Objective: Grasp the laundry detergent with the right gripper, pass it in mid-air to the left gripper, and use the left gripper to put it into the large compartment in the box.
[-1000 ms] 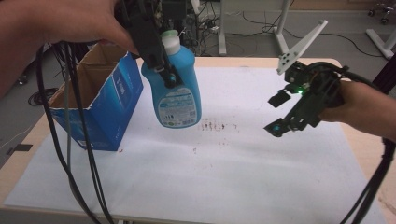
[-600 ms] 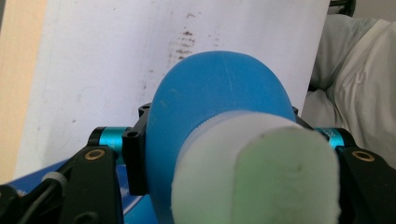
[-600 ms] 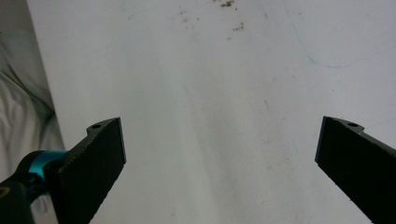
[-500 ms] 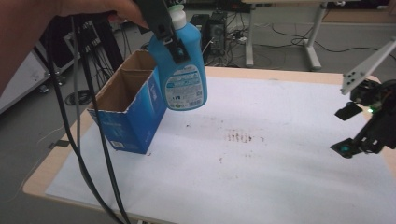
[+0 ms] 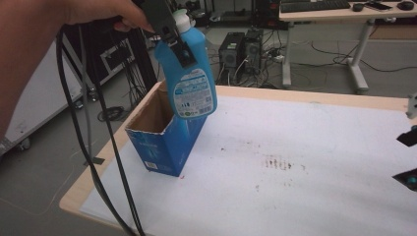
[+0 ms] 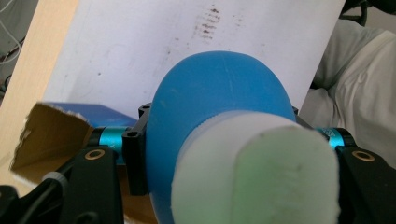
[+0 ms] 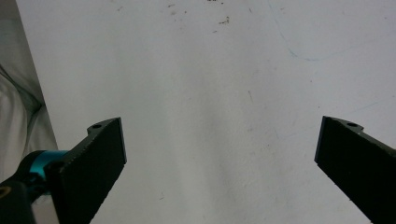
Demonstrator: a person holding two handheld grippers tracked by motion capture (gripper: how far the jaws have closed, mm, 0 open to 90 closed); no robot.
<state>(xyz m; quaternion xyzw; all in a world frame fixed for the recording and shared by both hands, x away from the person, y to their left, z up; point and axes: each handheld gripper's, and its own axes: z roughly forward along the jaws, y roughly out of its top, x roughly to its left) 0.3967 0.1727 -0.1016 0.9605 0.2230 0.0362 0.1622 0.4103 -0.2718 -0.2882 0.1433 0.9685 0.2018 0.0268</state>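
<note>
Over on the left, the person's left hand (image 5: 105, 12) is holding the left gripper (image 5: 172, 37) high, and its black jaws are clamping the neck of a blue detergent bottle (image 5: 189, 78) with a white cap (image 5: 181, 18). The bottle is hanging tilted in the air, its white label facing us, right above the open top of a blue cardboard box (image 5: 164, 142) standing at the left edge of the table (image 5: 314, 96). Black cables (image 5: 93, 147) are trailing down from that hand. In the left gripper view the bottle's blue shoulder and pale cap are sitting squarely between the jaws. Moving across, the white table cover (image 5: 305, 196) is showing some dark smudges (image 5: 278, 162) in the middle. Far right, the right gripper (image 5: 408, 157) is peeking in at the frame's edge; its jaws have just been spreading and are standing wide apart, nothing between them, only bare cover below.
</note>
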